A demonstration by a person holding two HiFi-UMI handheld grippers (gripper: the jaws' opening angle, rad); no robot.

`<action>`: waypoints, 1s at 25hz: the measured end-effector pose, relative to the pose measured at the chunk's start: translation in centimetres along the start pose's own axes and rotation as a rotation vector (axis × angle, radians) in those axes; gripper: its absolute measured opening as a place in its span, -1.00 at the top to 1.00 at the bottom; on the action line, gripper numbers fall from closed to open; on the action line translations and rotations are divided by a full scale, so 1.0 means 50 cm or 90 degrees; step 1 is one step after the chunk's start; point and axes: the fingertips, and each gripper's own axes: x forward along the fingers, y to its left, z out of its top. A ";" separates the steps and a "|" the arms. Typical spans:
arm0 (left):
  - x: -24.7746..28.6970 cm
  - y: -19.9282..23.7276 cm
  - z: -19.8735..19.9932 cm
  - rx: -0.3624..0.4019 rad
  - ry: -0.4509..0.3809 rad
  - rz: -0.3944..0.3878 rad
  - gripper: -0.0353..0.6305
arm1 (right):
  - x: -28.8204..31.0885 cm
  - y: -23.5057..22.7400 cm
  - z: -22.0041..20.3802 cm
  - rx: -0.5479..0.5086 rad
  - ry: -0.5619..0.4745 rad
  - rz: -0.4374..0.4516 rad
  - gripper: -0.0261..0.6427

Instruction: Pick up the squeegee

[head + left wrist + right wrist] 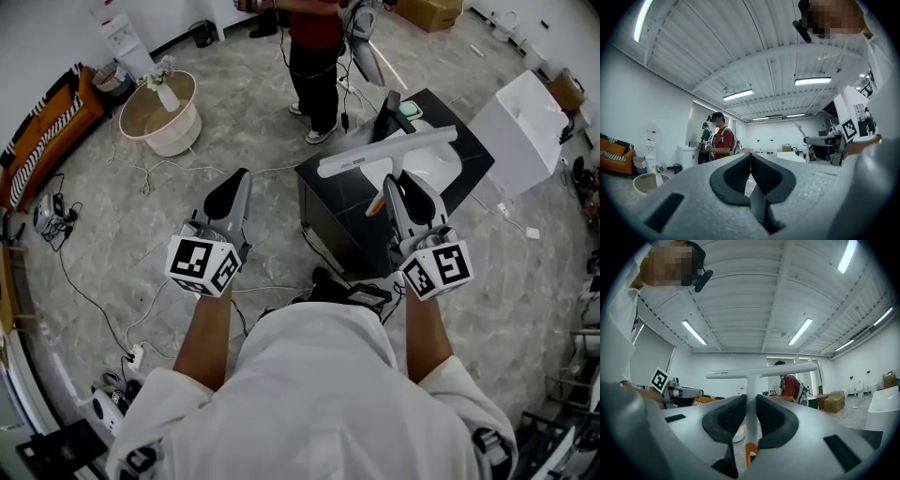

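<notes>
Ahead of the left gripper (238,178) the floor (253,103) is open; only thin cables (150,172) lie on it. Farther left stands a round white tub (161,122), well apart. Just to the right, the black cabinet (333,225) blocks the way, and the long blade of the squeegee (384,153) crosses above it. Behind the cabinet stands a person (314,56), and a white box (516,131) closes its right side.

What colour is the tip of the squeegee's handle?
Orange, on an otherwise white squeegee; it shows best in the right gripper view.
</notes>
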 end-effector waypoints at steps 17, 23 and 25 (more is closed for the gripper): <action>0.031 -0.067 -0.025 -0.011 0.016 -0.061 0.85 | -0.029 -0.032 -0.022 0.004 0.008 -0.021 0.70; 0.061 -0.104 -0.045 -0.020 0.022 -0.112 0.85 | -0.047 -0.065 -0.035 0.011 0.013 -0.045 0.70; 0.067 -0.114 -0.047 -0.020 0.021 -0.126 0.85 | -0.047 -0.069 -0.038 0.011 0.013 -0.043 0.70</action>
